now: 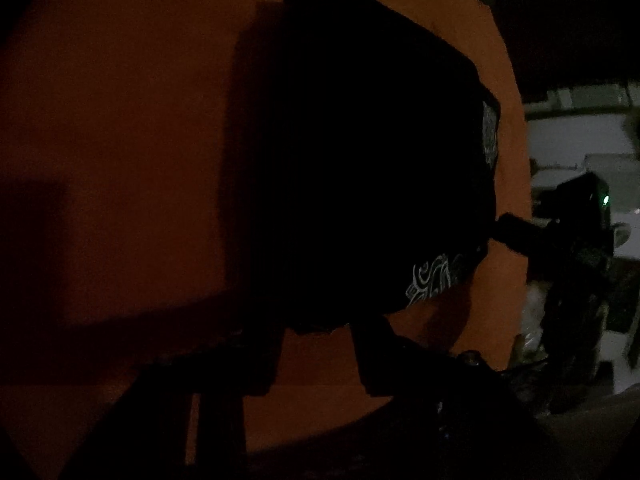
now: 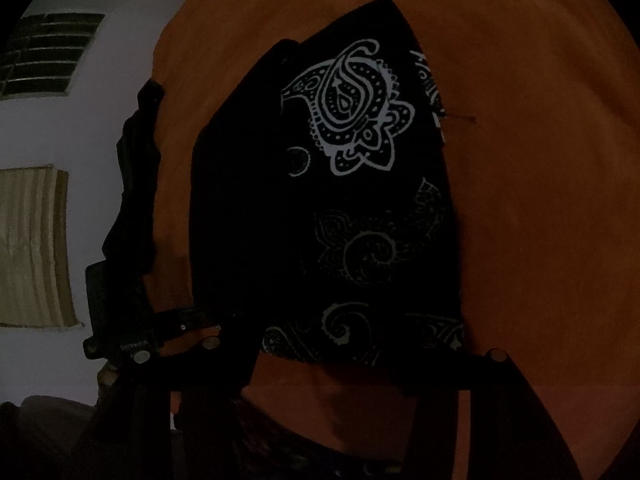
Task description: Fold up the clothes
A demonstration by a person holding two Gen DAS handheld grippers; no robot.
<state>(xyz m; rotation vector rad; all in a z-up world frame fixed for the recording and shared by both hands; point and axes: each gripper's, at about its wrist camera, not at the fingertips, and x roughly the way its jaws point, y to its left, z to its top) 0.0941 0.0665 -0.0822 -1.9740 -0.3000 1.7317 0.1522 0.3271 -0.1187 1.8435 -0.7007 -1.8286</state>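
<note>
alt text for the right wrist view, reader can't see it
A folded black garment with white paisley print lies on an orange surface in dim light. The right gripper sits at its near edge, its grip too dark to judge.

The folded garment (image 2: 340, 200) lies on the counter (image 2: 540, 160). In the right wrist view the right tongs (image 2: 356, 364) sit at the garment's near edge, one finger (image 2: 244, 356) over its near left corner. The left tongs (image 2: 120, 320) reach in from the left, beside the garment. In the left wrist view the garment (image 1: 360, 160) lies just ahead of the left tongs (image 1: 316, 344), and the right tongs (image 1: 516, 232) meet its right edge.
</note>
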